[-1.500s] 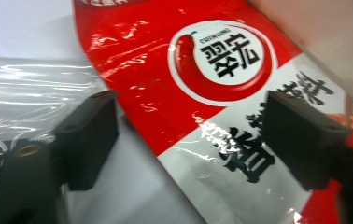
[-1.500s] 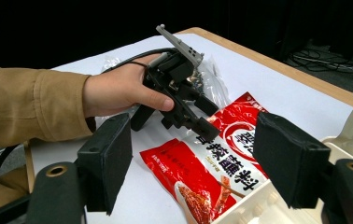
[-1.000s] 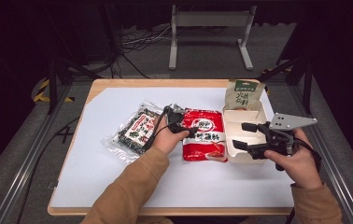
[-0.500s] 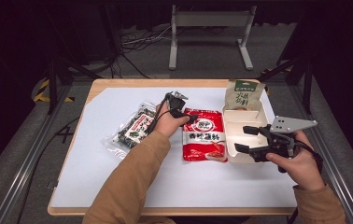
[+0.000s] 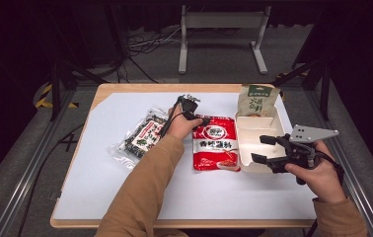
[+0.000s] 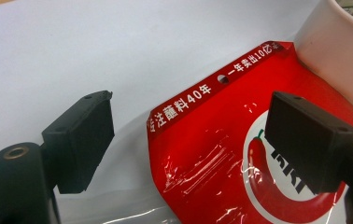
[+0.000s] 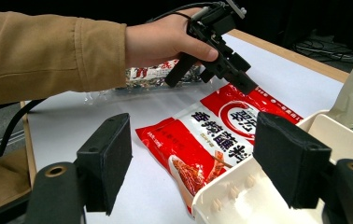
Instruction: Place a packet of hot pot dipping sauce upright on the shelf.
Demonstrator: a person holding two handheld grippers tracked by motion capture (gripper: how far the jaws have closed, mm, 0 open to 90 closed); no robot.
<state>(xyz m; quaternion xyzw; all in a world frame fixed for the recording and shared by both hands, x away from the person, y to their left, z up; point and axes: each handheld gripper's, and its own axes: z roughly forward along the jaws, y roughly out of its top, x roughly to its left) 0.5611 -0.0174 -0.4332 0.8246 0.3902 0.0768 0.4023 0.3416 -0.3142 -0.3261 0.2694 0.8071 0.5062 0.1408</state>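
A red chili-print packet (image 5: 215, 143) lies flat in the middle of the white table. My left gripper (image 5: 201, 119) hangs over its far left corner. In the left gripper view its jaws (image 6: 188, 140) stand wide and have just been opening, with the packet's red corner (image 6: 221, 154) lying under the gap, not pinched. From the right gripper view, the left gripper (image 7: 233, 74) tilts down toward the packet (image 7: 212, 135). My right gripper (image 5: 262, 149) is open at the near left wall of the white tray (image 5: 261, 126); nothing sits between its jaws (image 7: 193, 163).
A dark seaweed packet (image 5: 142, 136) in clear wrap lies left of the red one, under the left forearm. A beige and green pouch (image 5: 257, 101) stands at the tray's far end. The tray (image 7: 258, 196) abuts the red packet's right edge.
The left hand has moved away from the seaweed packet, farther and to the right, to the red packet's top corner. The right hand has stayed put.
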